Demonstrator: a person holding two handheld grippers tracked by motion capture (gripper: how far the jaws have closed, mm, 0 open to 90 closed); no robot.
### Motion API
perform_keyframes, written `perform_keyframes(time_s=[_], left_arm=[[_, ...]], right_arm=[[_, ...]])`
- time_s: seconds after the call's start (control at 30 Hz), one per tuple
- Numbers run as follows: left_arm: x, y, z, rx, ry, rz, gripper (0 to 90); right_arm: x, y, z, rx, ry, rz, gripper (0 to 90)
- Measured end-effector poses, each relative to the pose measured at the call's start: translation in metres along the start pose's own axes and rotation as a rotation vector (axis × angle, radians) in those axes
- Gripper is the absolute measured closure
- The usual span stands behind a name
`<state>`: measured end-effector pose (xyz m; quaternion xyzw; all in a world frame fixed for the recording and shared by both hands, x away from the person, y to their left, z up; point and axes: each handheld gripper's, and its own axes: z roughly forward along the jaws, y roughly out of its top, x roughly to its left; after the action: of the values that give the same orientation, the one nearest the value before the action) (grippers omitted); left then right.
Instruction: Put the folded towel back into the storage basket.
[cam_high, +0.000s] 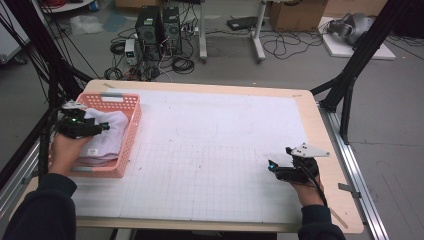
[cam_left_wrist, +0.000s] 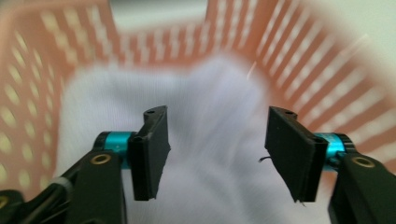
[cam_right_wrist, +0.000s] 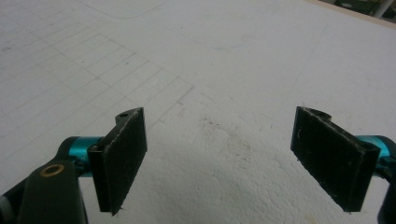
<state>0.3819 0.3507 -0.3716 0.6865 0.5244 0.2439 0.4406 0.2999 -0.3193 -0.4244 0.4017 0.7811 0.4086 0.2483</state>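
Left claw (cam_high: 102, 127) hovers over the pink basket (cam_high: 131, 131) at the bench's left edge, jaws apart, nothing pinched. White cloth (cam_left_wrist: 219, 107) lies bunched in the basket, directly below and ahead of the pads. Crumpled heap, so no clear pointing end; it seems to run along the basket's length, away from the person. Right claw (cam_right_wrist: 219, 154) rests wide open, empty, on the white mat (cam_right_wrist: 243, 51), well apart. Left hand (cam_high: 67, 150) is far nearer

Even, soft indoor light; left gripper view motion-blurred, basket (cam_left_wrist: 327, 79) edges smeared
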Motion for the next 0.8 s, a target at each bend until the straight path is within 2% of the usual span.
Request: perform_keyframes(time_s=[0.03,0.1,0.17,0.2,0.33,0.43,0.6,0.8], left_arm=[[0.001,0.004,-0.011,-0.099,-0.034,-0.035,35.2],[-0.002,0.010,-0.024,-0.203,-0.063,-0.065,28.0],[-0.010,0.015,-0.038,-0.278,-0.070,-0.043,19.9],[-0.016,0.016,-0.041,-0.293,-0.075,-0.033,17.9],[-0.046,0.015,-0.045,-0.314,-0.107,0.038,17.5],[-0.071,0.011,-0.039,-0.330,-0.149,0.063,17.5],[-0.118,0.005,-0.017,-0.325,-0.267,0.107,17.4],[-0.161,-0.003,0.009,-0.295,-0.361,0.168,17.6]], right_arm=[[0.000,0.000,0.000,0.000,0.000,0.002,17.3],[0.001,0.001,0.000,-0.002,0.002,-0.001,17.3],[0.001,0.001,0.000,-0.007,0.003,-0.002,17.3],[0.001,0.002,0.000,-0.005,0.002,0.001,17.3],[0.002,0.002,-0.001,-0.012,0.010,0.012,17.3],[0.002,0.002,-0.002,-0.020,0.013,0.013,17.3],[0.002,0.002,-0.002,-0.018,0.017,0.020,17.3],[0.002,0.001,-0.002,-0.026,0.022,0.018,17.3]])
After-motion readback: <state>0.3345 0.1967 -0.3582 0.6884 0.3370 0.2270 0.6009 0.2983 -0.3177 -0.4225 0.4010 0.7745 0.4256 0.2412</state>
